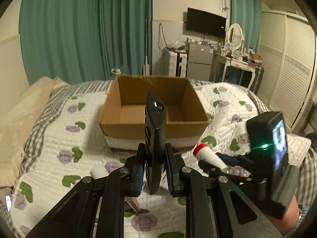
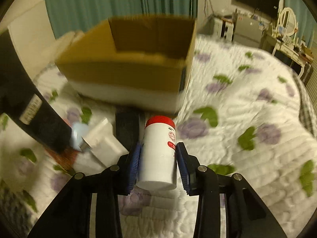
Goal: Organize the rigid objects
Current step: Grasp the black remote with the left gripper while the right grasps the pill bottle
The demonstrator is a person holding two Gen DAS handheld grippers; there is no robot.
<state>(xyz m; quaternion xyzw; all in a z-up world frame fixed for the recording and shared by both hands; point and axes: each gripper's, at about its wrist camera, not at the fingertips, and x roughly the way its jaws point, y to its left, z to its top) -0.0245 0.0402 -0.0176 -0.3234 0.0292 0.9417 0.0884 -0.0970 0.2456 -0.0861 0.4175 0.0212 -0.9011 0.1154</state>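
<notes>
My left gripper [image 1: 154, 154] is shut on a black remote control [image 1: 154, 130] and holds it upright above the bed, just in front of an open, empty cardboard box [image 1: 152, 105]. My right gripper [image 2: 158, 148] is shut on a white bottle with a red cap [image 2: 159, 148], lifted a little above the quilt. That bottle and the right gripper also show in the left wrist view [image 1: 208, 156], low and to the right. The box [image 2: 128, 59] stands just beyond the bottle in the right wrist view.
A floral quilt [image 1: 49, 138] covers the bed. A white box [image 2: 103, 140], a pale blue item [image 2: 79, 134] and a black flat object [image 2: 126, 127] lie left of the bottle. A fridge [image 1: 200, 59] and dressing table [image 1: 235, 61] stand beyond the bed.
</notes>
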